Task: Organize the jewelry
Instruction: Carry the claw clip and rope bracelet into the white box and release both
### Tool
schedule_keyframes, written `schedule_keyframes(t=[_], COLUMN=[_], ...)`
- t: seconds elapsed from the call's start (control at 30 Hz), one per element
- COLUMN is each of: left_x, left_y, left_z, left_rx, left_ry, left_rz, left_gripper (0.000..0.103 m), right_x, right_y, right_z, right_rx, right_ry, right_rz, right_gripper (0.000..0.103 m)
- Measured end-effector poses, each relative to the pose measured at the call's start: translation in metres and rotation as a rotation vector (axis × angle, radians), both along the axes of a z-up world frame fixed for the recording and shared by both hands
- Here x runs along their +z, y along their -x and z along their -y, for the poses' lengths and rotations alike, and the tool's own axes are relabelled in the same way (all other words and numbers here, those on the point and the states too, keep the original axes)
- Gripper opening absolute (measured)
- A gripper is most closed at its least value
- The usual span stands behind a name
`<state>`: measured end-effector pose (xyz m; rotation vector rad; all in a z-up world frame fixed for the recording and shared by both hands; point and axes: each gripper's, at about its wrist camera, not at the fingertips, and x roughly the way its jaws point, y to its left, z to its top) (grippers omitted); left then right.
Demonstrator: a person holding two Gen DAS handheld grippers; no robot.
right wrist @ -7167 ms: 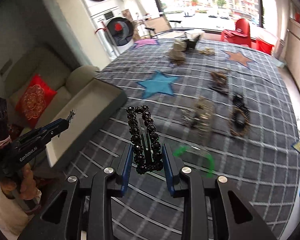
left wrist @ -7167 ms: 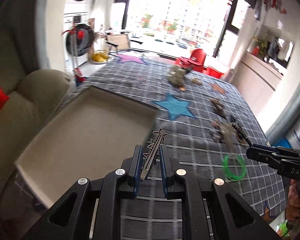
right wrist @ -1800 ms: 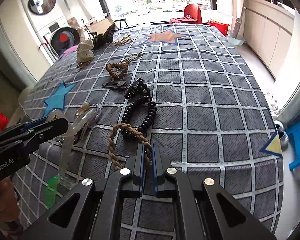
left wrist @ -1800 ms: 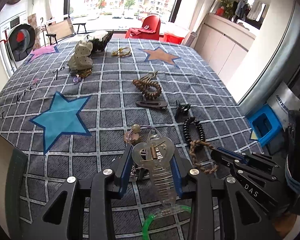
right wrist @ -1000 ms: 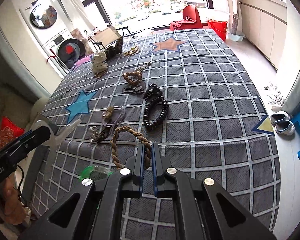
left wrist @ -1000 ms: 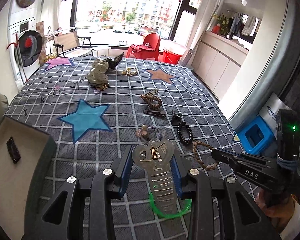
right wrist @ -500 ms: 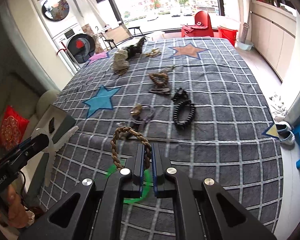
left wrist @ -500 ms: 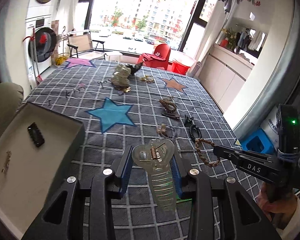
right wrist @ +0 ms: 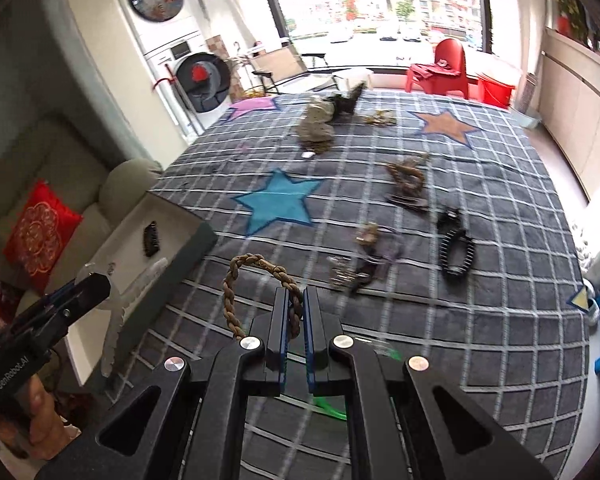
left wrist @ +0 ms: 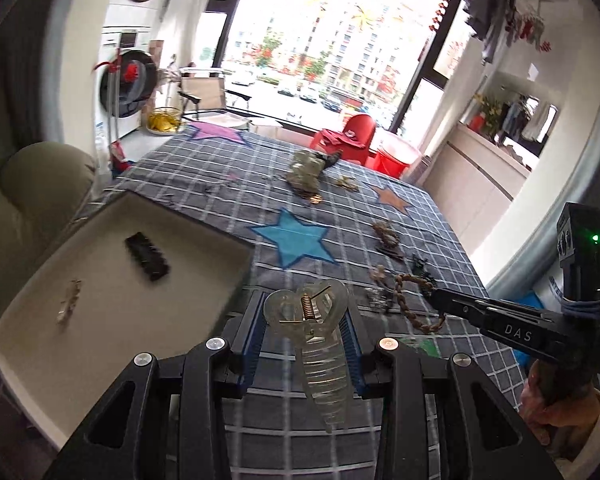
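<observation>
My left gripper (left wrist: 306, 320) is shut on a clear plastic hair claw (left wrist: 314, 344) and holds it above the table, just right of the open white box (left wrist: 112, 320). The box holds a black beaded clip (left wrist: 147, 256) and a small silver clip (left wrist: 69, 300). My right gripper (right wrist: 296, 304) is shut on a brown braided rope bracelet (right wrist: 256, 276), held in the air; it also shows in the left wrist view (left wrist: 414, 308). In the right wrist view the left gripper (right wrist: 80, 292) with the claw (right wrist: 124, 296) hangs near the box (right wrist: 140, 240).
The table has a grey checked cloth (right wrist: 480, 280) with stars. On it lie a black coil hair tie (right wrist: 456, 248), a brown knot clip (right wrist: 406, 178), a tangle of small pieces (right wrist: 360, 260), a beige pile (right wrist: 316, 124) and a green bangle (right wrist: 332, 404). A sofa (left wrist: 32, 184) stands left.
Both grippers have swung left toward the box with their items still held. The box now fills more of the left wrist view.
</observation>
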<state>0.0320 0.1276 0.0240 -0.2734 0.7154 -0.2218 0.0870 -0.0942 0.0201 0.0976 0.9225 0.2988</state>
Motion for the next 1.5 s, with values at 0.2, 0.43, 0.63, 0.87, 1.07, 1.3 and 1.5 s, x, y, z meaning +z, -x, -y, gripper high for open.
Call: schedule_keyframes(t=[0.2,0.43,0.63,0.87,1.07,1.3,1.5], left_x=[-0.004,-0.012,-0.031,-0.047,-0.053,-0.069,-0.087], left_y=[0.007,0.015,0.009,-0.018,-0.061,-0.102,-0.118], left_z=[-0.04,-0.095,-0.136,-0.149,-0.153,-0.156,-0.157], left_rx=[0.086,0.201,0.287,0.276,0.265,0.254,0.246], left_ry=[-0.004,-0.021,-0.021,0.019,0.028,0.003,-0.008], left_rz=[-0.003,-0.014,-0.056,-0.095,-0.137,-0.207,-0.257], left_gripper=[0.038,0.038,0.038,0.038,0.038,0.038,0.038], right_x=[0.002,-0.001,-0.005,-0.018,-0.034,-0.054,-0.07], right_y=[-0.009,-0.02,-0.03,-0.054,-0.082,-0.108,-0.121], right_z=[-0.044,-0.098,-0.147,-0.193,-0.207,-0.212,-0.213], right_rx=[0.077,0.171,0.253,0.298,0.278,0.246,0.229], right_ry=[0.008,0.001,0.009,0.065,0.105,0.126,0.127], right_rz=[0.002,-0.008,-0.016,-0.032,-0.063,-0.103,-0.136], right_gripper=[0.008,0.008,0.007,0.007,0.007,0.007,0.007])
